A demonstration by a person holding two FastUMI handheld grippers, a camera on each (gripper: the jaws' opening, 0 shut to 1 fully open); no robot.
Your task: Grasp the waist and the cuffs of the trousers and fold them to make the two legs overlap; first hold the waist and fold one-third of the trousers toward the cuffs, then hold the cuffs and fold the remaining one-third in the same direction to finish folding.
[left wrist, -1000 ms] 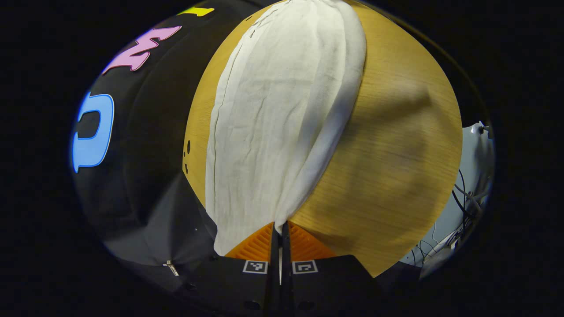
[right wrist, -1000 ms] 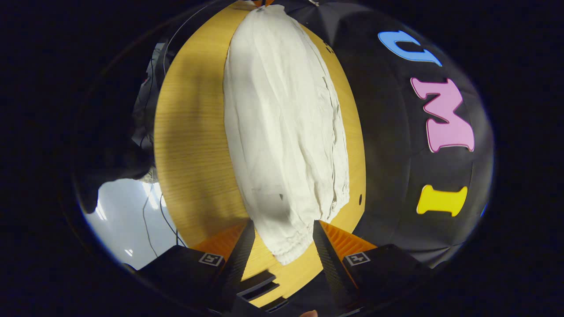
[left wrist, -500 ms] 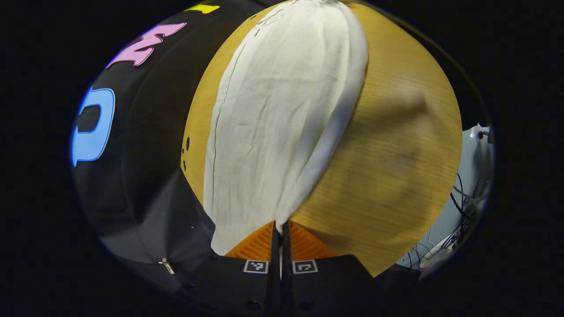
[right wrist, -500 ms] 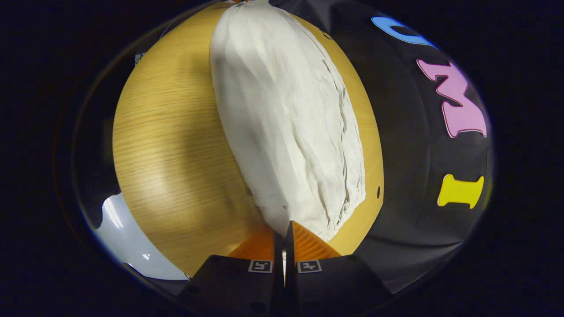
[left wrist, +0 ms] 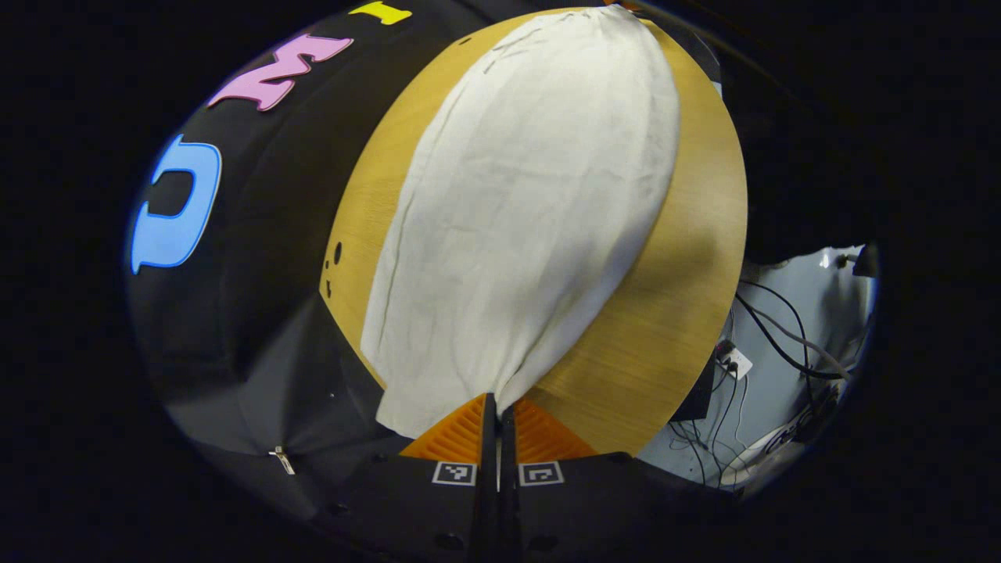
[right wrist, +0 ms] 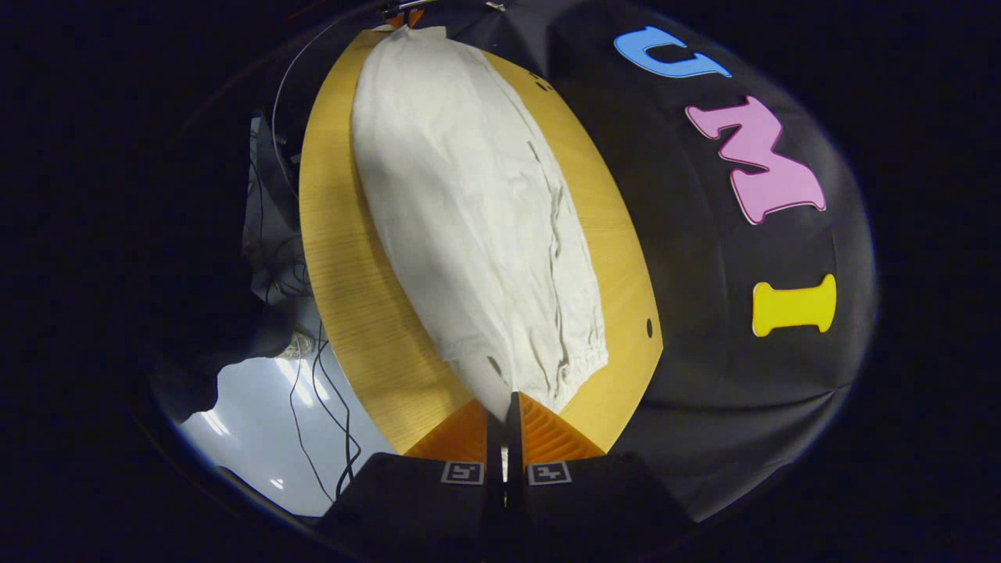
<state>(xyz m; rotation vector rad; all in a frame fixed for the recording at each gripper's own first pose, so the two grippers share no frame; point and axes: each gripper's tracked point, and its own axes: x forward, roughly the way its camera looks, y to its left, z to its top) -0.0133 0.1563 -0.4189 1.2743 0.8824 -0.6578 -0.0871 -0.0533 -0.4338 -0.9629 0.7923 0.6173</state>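
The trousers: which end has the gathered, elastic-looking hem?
The end pinched by the right hand-held gripper: the trousers pucker into a gathered hem there. The end at the left hand-held gripper lies smooth.

Wood-grain surface [left wrist: 688, 313] with small holes near one edge. Black cloth wall [right wrist: 704, 258] behind. Pale floor [left wrist: 782, 328] carries loose black cables [left wrist: 770, 320].

Lighting: even overhead light, moderately bright. Pale trousers [left wrist: 524, 211] well exposed, creases crisp. Wooden table [left wrist: 688, 313] carries a soft broad shadow beside the cloth in the left gripper view. Floor [right wrist: 250, 422] shows streaks of glare in the right gripper view. Strong fisheye bending; straight edges bow outward, detail darkens and softens toward the rim. No motion blur visible.
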